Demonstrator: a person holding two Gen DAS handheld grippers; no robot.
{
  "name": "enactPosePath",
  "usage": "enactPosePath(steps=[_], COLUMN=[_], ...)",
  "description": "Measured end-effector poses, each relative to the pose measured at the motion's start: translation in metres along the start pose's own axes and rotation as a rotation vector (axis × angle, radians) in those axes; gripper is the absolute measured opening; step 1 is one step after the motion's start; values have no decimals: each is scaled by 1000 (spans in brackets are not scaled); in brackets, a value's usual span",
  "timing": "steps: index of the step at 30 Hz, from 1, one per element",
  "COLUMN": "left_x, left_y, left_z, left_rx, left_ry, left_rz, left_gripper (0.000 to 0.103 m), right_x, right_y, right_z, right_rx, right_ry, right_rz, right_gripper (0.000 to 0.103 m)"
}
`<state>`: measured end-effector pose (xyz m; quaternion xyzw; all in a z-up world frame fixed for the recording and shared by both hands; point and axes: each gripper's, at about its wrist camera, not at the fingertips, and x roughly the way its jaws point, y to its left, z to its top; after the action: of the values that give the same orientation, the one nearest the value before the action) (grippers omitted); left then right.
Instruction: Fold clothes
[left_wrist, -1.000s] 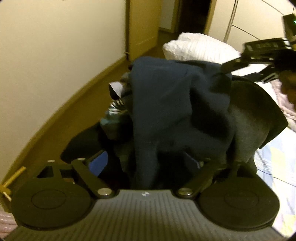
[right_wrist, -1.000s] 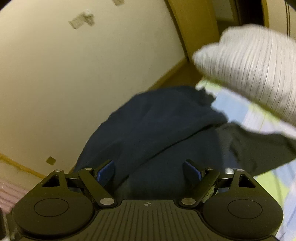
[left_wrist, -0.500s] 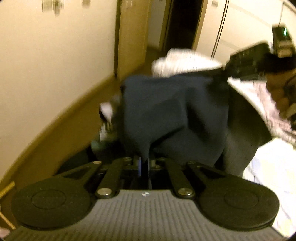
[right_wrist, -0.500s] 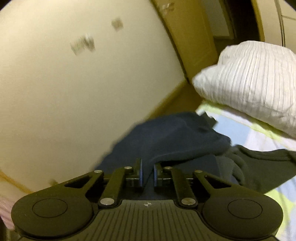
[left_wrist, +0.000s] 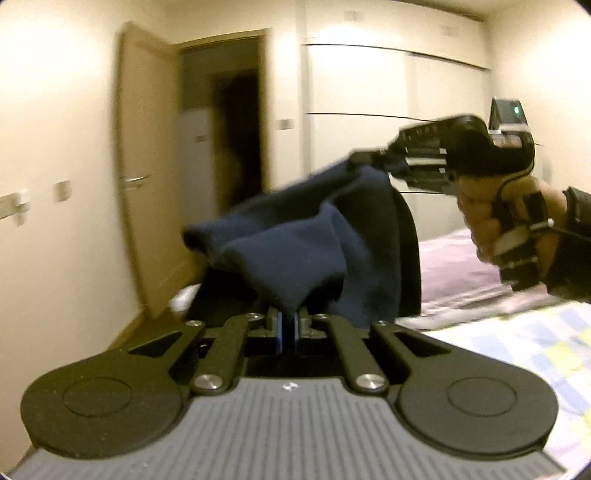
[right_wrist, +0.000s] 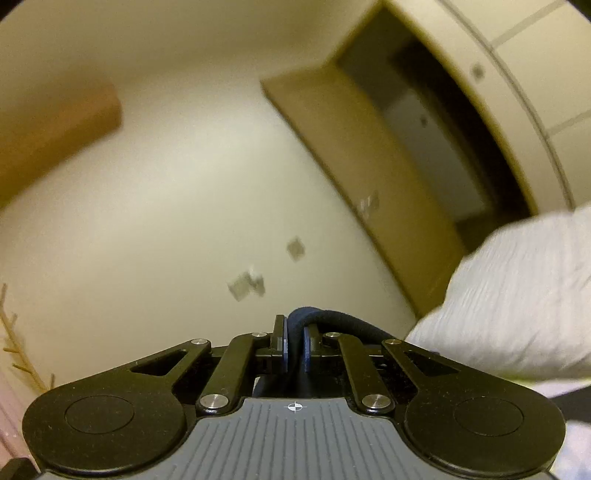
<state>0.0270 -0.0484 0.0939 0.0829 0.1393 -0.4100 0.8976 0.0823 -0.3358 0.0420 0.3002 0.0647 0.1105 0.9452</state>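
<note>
Both claws are clamped on the dark blue garment (left_wrist: 295, 236): left claw (left_wrist: 287, 325), right claw (right_wrist: 294, 349). It hangs bunched above the bed (left_wrist: 517, 332); judging by that, no fold is made yet.

no legible text, labels, brands or numbers in either view

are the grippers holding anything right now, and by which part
Both grip the navy garment: the left gripper pinches a bunched fold, the right gripper a rolled edge. Which part of the garment is unclear.
</note>
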Motion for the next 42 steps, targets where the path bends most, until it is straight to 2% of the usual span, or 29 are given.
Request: enactPosePath(steps=[3, 5, 7, 10, 12, 13, 14, 16, 18, 19, 20, 24, 30, 33, 36, 40, 42], left_x=[1, 2, 5, 11, 23, 28, 32, 39, 53, 62, 71, 106, 167, 196, 222, 263, 283], left_y=[-76, -126, -171, -223, -247, -259, -257, -260, -267, -270, -272, -293, -336, -366, -395, -427, -441], left_z=[-21, -35, -61, -107, -140, -155, -172, -197, -207, -210, -214, -215, -221, -219, -214, -220, -229], left_rx=[22, 37, 65, 64, 75, 97, 118, 140, 163, 177, 190, 242, 277, 324, 353, 356, 363], left_ry=[71, 121, 216, 421, 563, 621, 669, 755, 788, 797, 805, 816, 801, 791, 770, 776, 797], left_rz=[-124, -207, -287, -395, -458, -474, -483, -505, -522, -537, -552, -609, -732, -762, -763, -710, -678], left_gripper=[3, 3, 3, 8, 16, 16, 16, 18, 28, 28, 30, 45, 52, 54, 62, 62, 56], right_x=[-105, -174, -243, -334, -381, -401, -421, -445, -469, -478, -487, -490, -493, -501, -514, -528, -528], right_y=[-12, -26, -42, -72, -94, -104, -113, -116, -120, -119, -119, -134, -175, -185, -204, -249, -284], right_z=[7, -5, -24, -72, -115, -138, -161, -190, -219, -225, -230, -233, -237, -235, -235, -238, -245], right_rx=[-52, -70, -67, 25, 144, 205, 264, 331, 397, 420, 443, 504, 483, 472, 454, 438, 430], right_ry=[-43, -26, 8, 116, 261, 346, 426, 463, 499, 492, 484, 435, 376, 389, 430, 478, 506], right_rz=[-61, -163, -282, -500, -696, -792, -882, -946, -1007, -1016, -1025, -1033, -1107, -1140, -1160, -1138, -1091], right_gripper=[6, 6, 6, 6, 8, 12, 25, 27, 38, 52, 60, 60, 60, 60, 61, 67, 67])
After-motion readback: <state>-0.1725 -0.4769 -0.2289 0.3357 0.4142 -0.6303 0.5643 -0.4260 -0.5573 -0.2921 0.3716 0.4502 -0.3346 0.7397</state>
